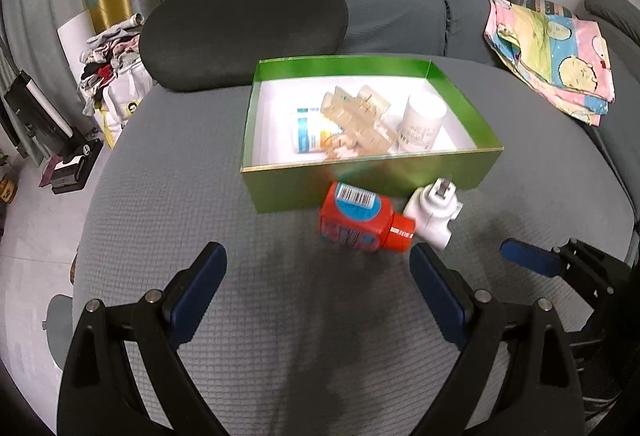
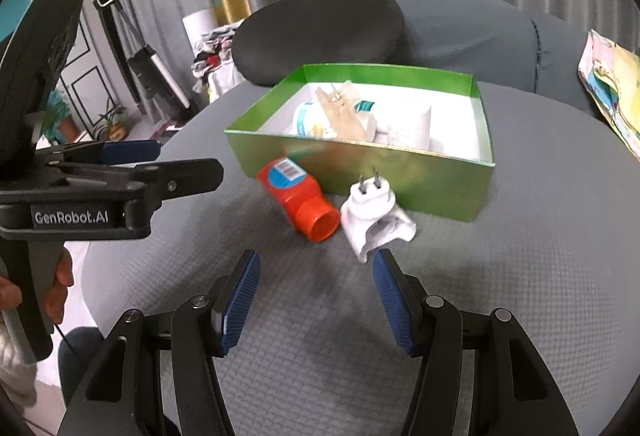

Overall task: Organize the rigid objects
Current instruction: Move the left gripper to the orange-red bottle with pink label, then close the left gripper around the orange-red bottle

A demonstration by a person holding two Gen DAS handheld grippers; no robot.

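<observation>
An orange-red bottle (image 1: 362, 221) (image 2: 299, 196) lies on its side on the grey cushion, just in front of a green box (image 1: 372, 178) (image 2: 360, 176). Touching its cap lies a white plug adapter (image 1: 434, 210) (image 2: 374, 214) with two metal pins. Inside the box are a white jar (image 1: 422, 122) (image 2: 412, 128), a blue-labelled bottle (image 1: 306, 134) and a clear plastic piece (image 1: 358, 120). My left gripper (image 1: 318, 262) hangs open short of the bottle, nothing between its fingers. My right gripper (image 2: 316, 276) is also open and holds nothing, a little before the adapter.
A dark round cushion (image 1: 244, 32) (image 2: 320, 32) rests behind the box. A colourful folded cloth (image 1: 552, 56) lies at the right. A heap of clothes (image 1: 112, 56) and floor clutter sit to the left. The left gripper's body (image 2: 100, 188) and a hand (image 2: 56, 292) fill the right wrist view's left side.
</observation>
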